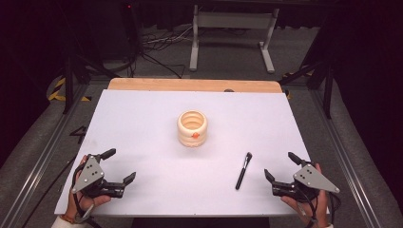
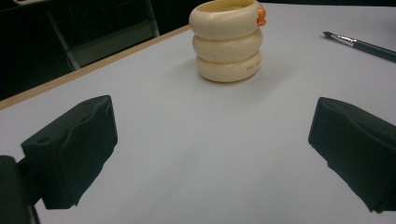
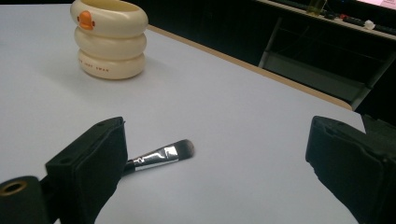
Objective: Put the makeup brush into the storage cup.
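Jaws wide apart, empty, on left gripper [image 1: 118, 166] and right gripper [image 1: 280, 165]; 1 brush [image 1: 243, 170], 1 cream cup [image 1: 192, 128].

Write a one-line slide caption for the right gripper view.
Open right tongs hover over a makeup brush, cream ringed cup beyond.

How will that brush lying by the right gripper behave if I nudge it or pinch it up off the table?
The brush is thin with a round-looking black handle, so a sideways nudge would probably roll it. It lies flat on the table, so the fingers may struggle to get under it. It looks stiff and light; its metal ferrule could be slippery.
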Demonstrator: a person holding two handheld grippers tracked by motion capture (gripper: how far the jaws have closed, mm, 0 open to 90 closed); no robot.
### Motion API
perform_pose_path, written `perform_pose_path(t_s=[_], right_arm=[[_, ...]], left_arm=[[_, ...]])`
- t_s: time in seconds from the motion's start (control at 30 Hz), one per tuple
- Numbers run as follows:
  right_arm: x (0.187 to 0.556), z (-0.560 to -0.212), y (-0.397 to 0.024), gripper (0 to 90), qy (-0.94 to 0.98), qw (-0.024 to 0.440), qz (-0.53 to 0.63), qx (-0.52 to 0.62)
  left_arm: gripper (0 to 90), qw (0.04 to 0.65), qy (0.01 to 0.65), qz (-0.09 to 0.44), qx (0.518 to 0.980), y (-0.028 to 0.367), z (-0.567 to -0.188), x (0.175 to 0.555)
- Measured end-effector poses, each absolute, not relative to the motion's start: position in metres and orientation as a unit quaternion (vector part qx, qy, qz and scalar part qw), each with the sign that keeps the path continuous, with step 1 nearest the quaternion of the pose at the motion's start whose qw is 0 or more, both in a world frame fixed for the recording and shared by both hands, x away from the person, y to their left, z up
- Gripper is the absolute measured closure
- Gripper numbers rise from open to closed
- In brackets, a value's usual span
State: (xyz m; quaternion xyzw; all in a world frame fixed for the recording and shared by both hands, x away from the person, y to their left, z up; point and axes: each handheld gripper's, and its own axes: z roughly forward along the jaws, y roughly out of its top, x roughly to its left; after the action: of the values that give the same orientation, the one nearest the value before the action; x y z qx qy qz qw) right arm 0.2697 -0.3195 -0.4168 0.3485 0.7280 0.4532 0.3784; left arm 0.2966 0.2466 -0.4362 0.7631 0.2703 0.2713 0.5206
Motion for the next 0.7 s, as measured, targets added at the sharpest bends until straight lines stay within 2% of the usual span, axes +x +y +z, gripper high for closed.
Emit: perform_pose_path(t_s=[0.7], right_arm=[[0.2761, -0.4198, -0.3097, 8.2, 0.744, 0.362, 0.428, 0.364]], left_arm=[[2.8, 0.520, 0.276, 0.253, 0.767, 0.2429, -0.4443, 0.2987]])
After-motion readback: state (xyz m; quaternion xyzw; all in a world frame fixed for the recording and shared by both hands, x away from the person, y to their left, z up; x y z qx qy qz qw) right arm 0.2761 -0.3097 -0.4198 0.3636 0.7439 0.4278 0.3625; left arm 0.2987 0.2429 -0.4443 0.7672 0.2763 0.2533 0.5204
